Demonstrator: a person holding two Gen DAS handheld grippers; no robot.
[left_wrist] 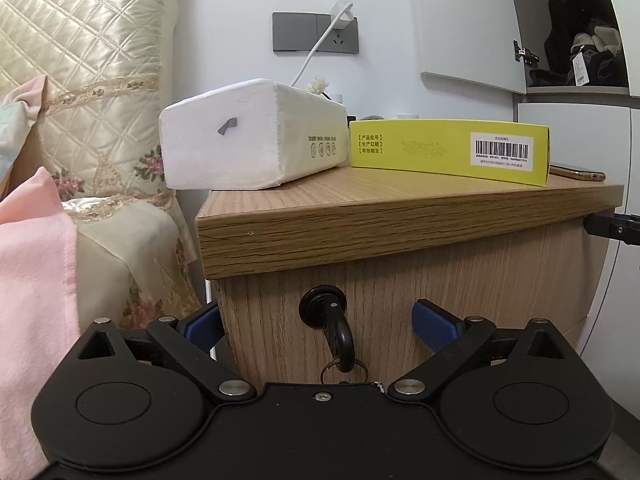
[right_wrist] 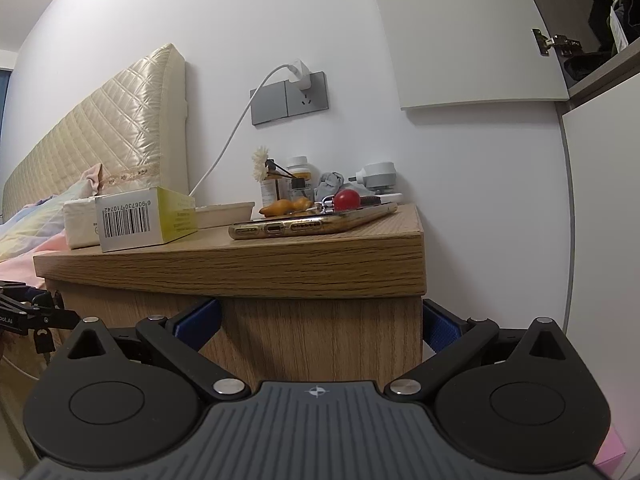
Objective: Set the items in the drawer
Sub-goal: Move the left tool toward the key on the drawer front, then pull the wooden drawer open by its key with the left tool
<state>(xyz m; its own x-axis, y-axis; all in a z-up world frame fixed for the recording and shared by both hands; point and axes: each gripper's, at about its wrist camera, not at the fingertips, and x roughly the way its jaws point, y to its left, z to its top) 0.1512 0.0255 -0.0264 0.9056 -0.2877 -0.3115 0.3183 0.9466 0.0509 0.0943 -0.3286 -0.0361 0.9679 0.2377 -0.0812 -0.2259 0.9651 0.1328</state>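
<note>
The counter (left_wrist: 400,216) was a wood bedside stand, and its drawer (left_wrist: 440,280) front was shut. On top lay a white tissue pack (left_wrist: 248,136) at ten o'clock from the left claw (left_wrist: 320,320), a long yellow box (left_wrist: 448,148) at one o'clock with its long side running left to right, and a phone (right_wrist: 316,224) at twelve o'clock from the right claw (right_wrist: 320,320). A small black key (left_wrist: 332,320) stuck out of the drawer lock, right between the left claw's wide-open blue pads (left_wrist: 436,322). The left claw was nearer to it. The right claw was open wide too, holding nothing.
</note>
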